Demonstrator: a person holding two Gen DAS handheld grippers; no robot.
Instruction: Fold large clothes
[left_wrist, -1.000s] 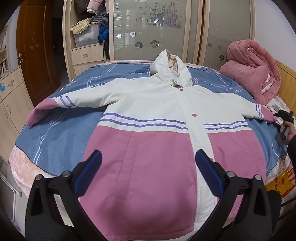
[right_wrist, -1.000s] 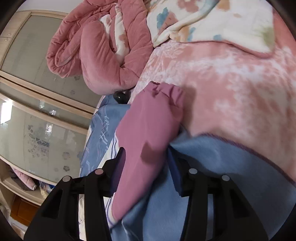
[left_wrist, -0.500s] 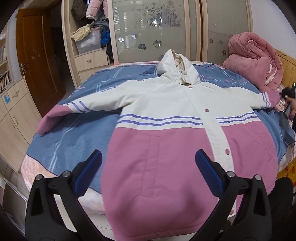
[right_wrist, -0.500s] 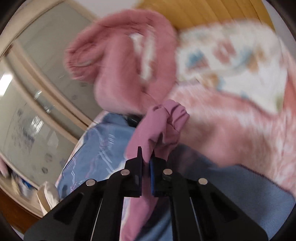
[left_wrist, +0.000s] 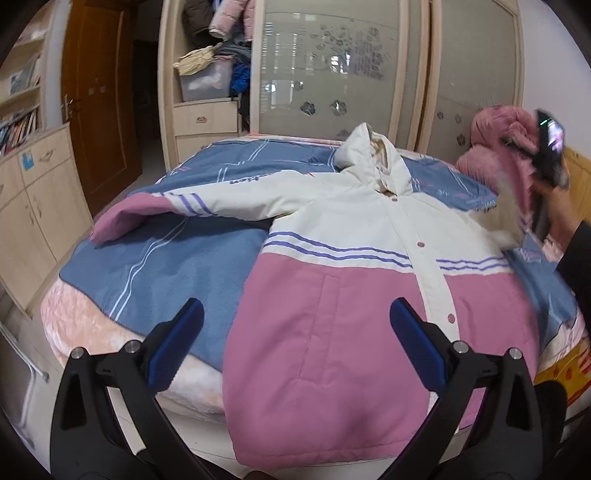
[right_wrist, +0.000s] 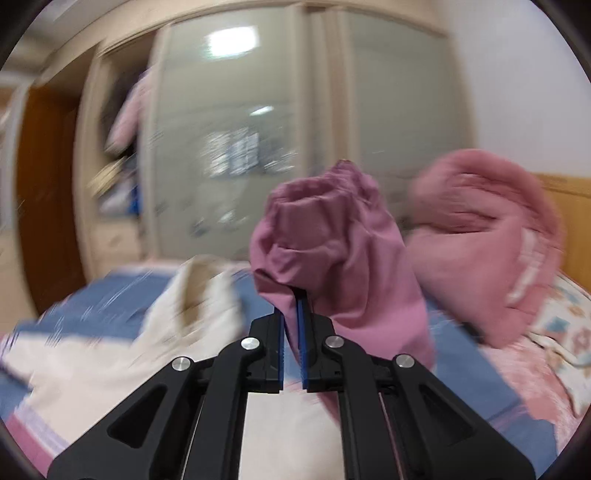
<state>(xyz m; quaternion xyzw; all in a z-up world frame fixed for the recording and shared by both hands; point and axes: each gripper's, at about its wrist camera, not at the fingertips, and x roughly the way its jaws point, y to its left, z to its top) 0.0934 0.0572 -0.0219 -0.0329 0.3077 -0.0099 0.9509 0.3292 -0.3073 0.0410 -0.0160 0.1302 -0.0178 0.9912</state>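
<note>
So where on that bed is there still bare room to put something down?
The widest free patch is the blue striped blanket, between the pink-and-white hooded jacket's outstretched sleeve and the bed's near edge. A smaller strip lies beside the hood. The headboard side is crowded by a bundled pink quilt.

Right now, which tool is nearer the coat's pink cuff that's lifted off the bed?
Right. The right tool is shut on that cuff, holding it up above the bed. The left tool hangs open near the coat's pink hem, well away from the cuff.
</note>
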